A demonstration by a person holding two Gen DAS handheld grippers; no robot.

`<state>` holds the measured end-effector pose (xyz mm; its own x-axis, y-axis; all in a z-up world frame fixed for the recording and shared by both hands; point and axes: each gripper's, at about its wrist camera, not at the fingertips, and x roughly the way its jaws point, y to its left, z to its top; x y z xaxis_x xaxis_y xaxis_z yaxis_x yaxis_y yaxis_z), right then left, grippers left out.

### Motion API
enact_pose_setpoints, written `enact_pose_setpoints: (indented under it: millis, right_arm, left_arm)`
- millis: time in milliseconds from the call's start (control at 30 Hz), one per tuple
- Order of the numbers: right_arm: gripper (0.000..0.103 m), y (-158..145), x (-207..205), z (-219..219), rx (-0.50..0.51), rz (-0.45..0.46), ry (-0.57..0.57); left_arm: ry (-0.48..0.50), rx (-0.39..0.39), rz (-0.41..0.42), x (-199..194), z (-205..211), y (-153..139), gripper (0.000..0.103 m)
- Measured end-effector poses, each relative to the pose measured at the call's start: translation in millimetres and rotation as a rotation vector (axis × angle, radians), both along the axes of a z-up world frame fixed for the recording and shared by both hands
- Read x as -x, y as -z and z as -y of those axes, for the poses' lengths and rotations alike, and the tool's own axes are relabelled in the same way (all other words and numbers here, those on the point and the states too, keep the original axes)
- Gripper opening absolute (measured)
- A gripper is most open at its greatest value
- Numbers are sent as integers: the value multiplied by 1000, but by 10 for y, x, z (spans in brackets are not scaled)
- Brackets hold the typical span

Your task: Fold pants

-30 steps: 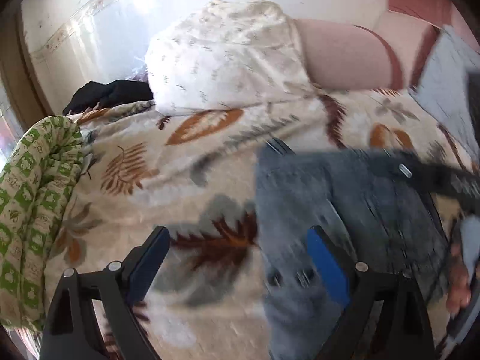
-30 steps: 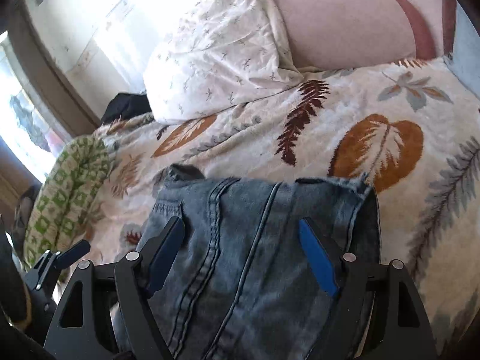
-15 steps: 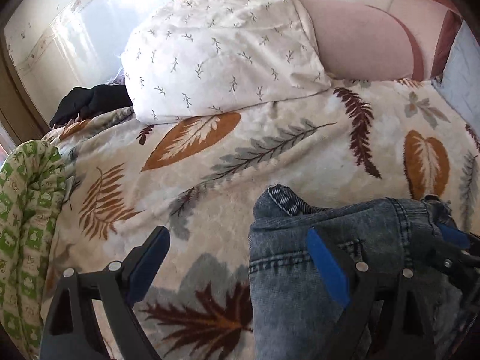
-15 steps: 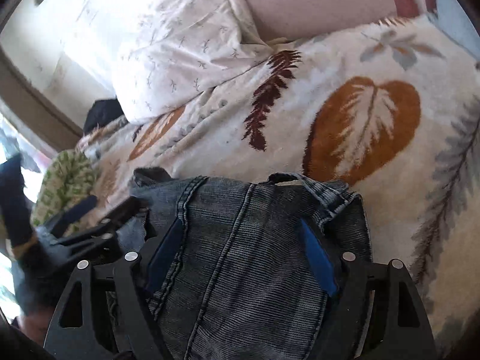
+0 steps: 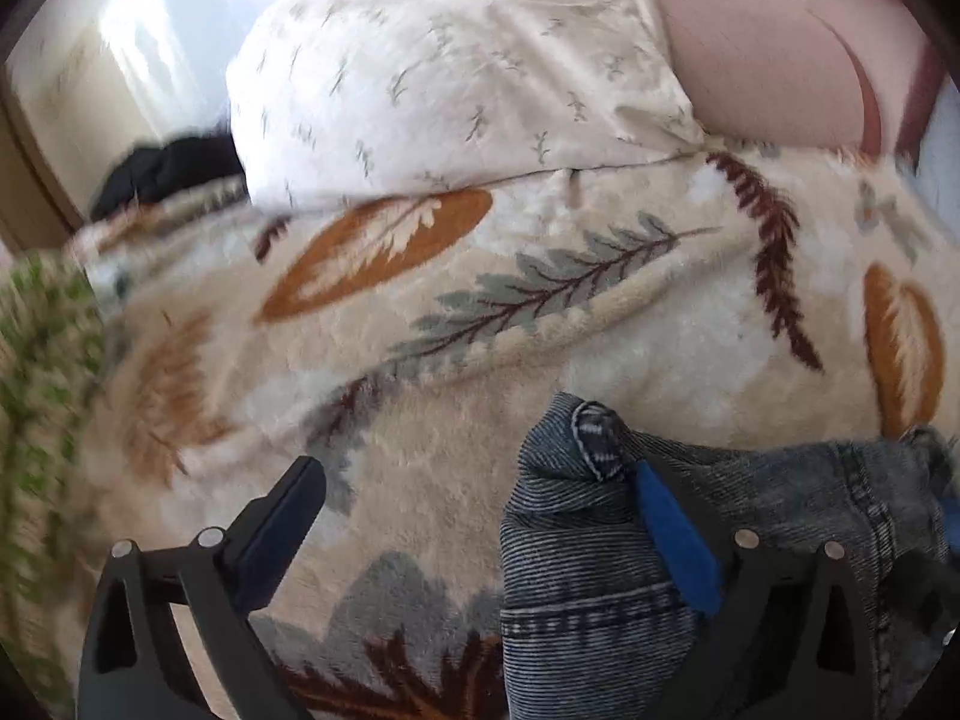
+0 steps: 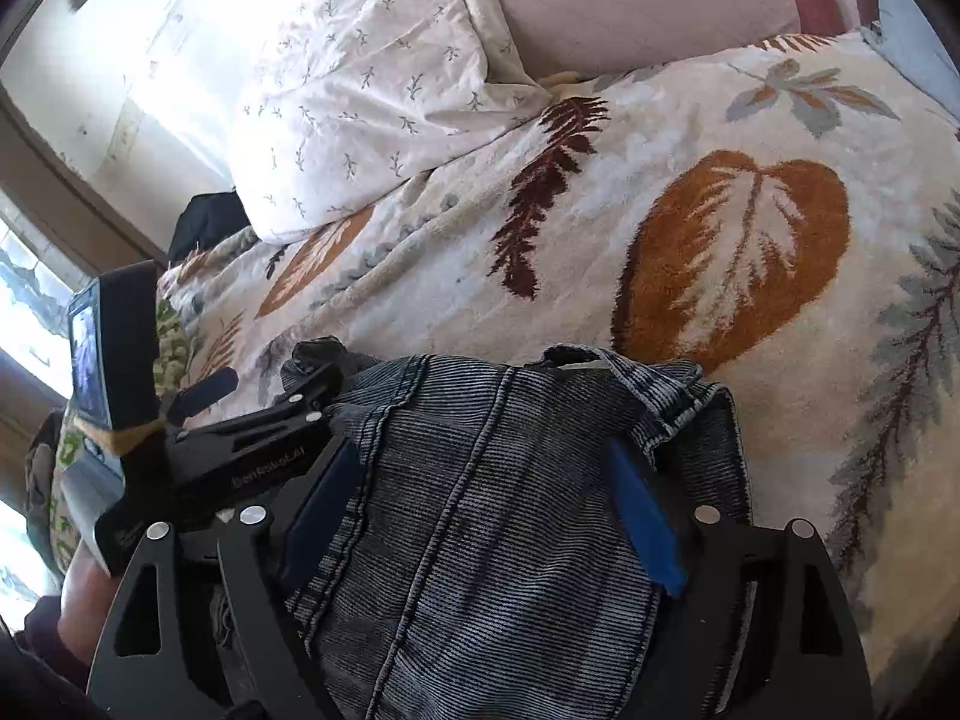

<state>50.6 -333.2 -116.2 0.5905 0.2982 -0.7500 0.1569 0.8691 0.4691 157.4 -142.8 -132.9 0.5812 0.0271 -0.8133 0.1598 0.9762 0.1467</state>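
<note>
Where the pants lie: the blue-grey ribbed denim pants sit bunched on the near part of the bed, on the cream fleece blanket with brown, orange and grey leaf prints
Left tool: the left tool is spread wide, its jaws having just been opening; the left finger stands over bare blanket, the blue-padded right finger lies against a folded corner of the pants, and nothing is pinched
Right tool: the right tool is spread over the middle of the pants, its jaws having just been opening; denim lies between the two blue pads, yet they do not press on it
Left tool in the right view: black frame at the left edge of the pants, a hand beneath it at the near left
Far side: a white pillow with small sprig prints beside a pink cushion
Far left: a black garment; a green-and-white patterned cloth, blurred
</note>
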Motion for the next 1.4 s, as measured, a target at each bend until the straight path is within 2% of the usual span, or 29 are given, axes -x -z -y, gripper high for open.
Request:
enact_pose_setpoints:
  millis: [67,167,300,367,467,600,667,767,833,900,933,1033,1133,1267,1400]
  right_arm:
    - [86,-6,0,-19,11,5,-10]
    - [87,-5,7,-33,17,10,-16]
    - [87,3,8,-25,9,12,-15]
    - [87,1,9,-21,5,12,-15]
    - [87,1,12,-4,-5,11,-15]
    - [87,-24,18,52,-49,2,-8]
    - [85,-44,46,105,-92,-2,3]
    - [83,-78,109,241,-202,4,32]
    - [81,-76,131,299,-249,0,36]
    - [78,-16,103,258,-212,-32,20]
    - [78,3,93,221,-184,-43,7]
    - [78,-74,86,117,-107,-38,-16]
    - [78,-143,112,161,-139,-9,-4]
    - [78,-176,117,170,-153,1,-5]
    - [78,-202,115,85,-118,-6,-39]
  left_arm:
    - [-29,51,22,55,-106,-72,103]
    - [-69,85,64,242,-238,-233,101]
    - [-36,84,161,622,-352,-480,101]
    - [-13,110,177,828,-388,-578,101]
    - [55,115,164,1088,-311,-595,101]
    - [135,78,106,1324,-89,-369,101]
    - [122,51,66,1360,-45,-170,101]
    - [56,173,13,1330,-186,1,103]
    - [81,137,27,1333,-135,-17,103]
    - [118,69,57,1349,-45,-42,103]
    - [112,66,51,1339,-41,-51,103]
    - [74,125,-3,1287,-133,-62,103]
    - [75,111,12,1371,-139,-170,102]
    - [102,75,100,1539,-89,-391,101]
    - [113,81,33,1511,-75,-218,102]
